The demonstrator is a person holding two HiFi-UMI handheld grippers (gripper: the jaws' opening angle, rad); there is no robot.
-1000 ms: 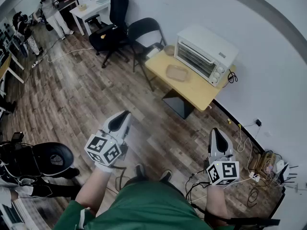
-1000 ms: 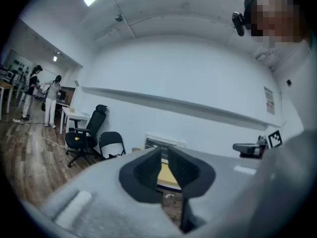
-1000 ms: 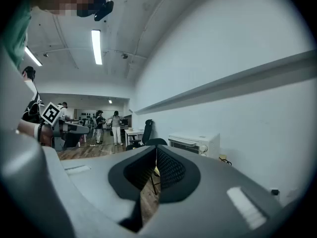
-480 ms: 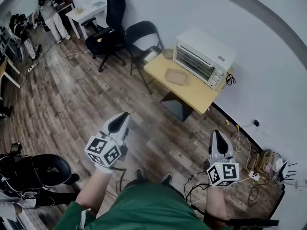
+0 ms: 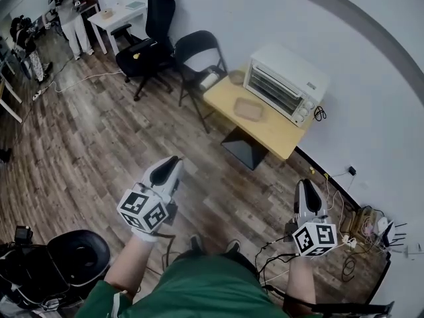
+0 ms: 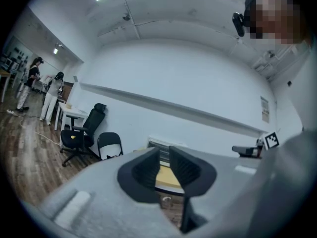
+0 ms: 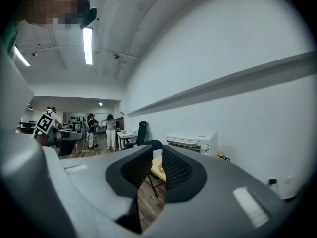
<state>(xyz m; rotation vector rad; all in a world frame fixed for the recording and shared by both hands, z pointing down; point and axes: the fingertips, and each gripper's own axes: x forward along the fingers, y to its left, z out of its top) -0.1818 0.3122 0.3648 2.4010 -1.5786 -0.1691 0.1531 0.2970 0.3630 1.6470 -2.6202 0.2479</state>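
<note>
Head view: left gripper (image 5: 168,166) and right gripper (image 5: 306,191), jaws slightly parted and empty, hang in the lower frame, well apart from the upper-centre table (image 5: 277,135); nothing handled yet.

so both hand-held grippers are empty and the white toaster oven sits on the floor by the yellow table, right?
No: the white toaster oven sits on the yellow table, not the floor, per the head view. The left hand-held gripper and right hand-held gripper are empty.
</note>
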